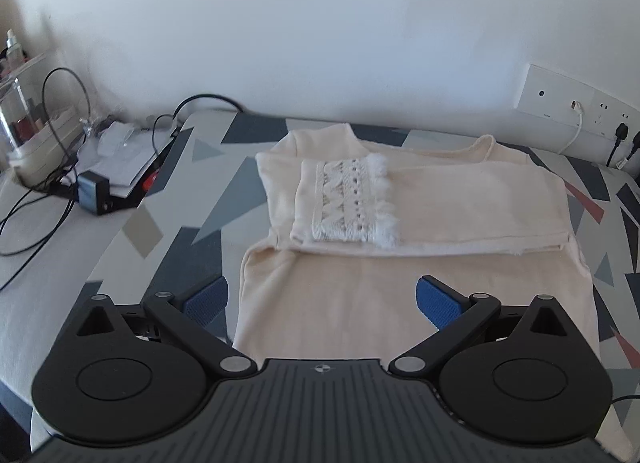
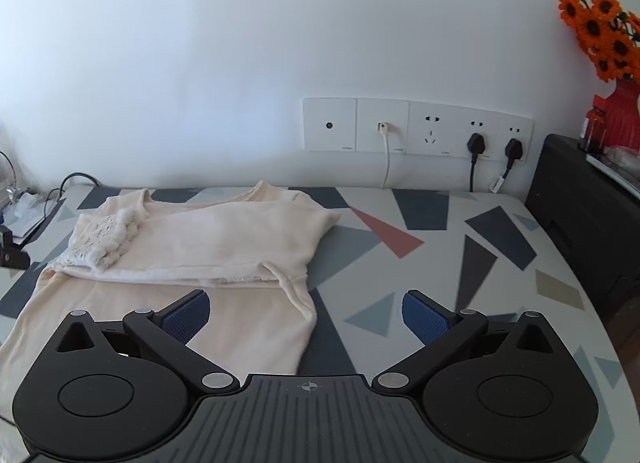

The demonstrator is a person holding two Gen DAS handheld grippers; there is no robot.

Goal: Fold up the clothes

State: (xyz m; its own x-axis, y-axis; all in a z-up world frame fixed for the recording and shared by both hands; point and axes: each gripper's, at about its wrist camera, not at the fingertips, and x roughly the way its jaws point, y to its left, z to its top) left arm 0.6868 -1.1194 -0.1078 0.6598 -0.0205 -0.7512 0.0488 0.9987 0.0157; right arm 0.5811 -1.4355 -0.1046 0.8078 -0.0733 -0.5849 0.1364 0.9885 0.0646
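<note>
The cream sweater [image 1: 420,199] lies mid-frame on the patterned bench [image 2: 460,247] with its sleeves folded across the chest, lower half likely not yet folded up, while the left gripper [image 1: 322,299] and right gripper [image 2: 306,313] hang wide open, empty.

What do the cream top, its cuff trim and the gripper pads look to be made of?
Cream top: soft matte knit, probably cotton jersey; it drapes limp, with rolled raw-looking edges. Cuff trim: white openwork lace or crochet with a fluffy fringe, judging by its holes and fuzzy border. Blue pads on the fingers: likely textured rubber, going by the fine grid pattern and dull sheen.
</note>
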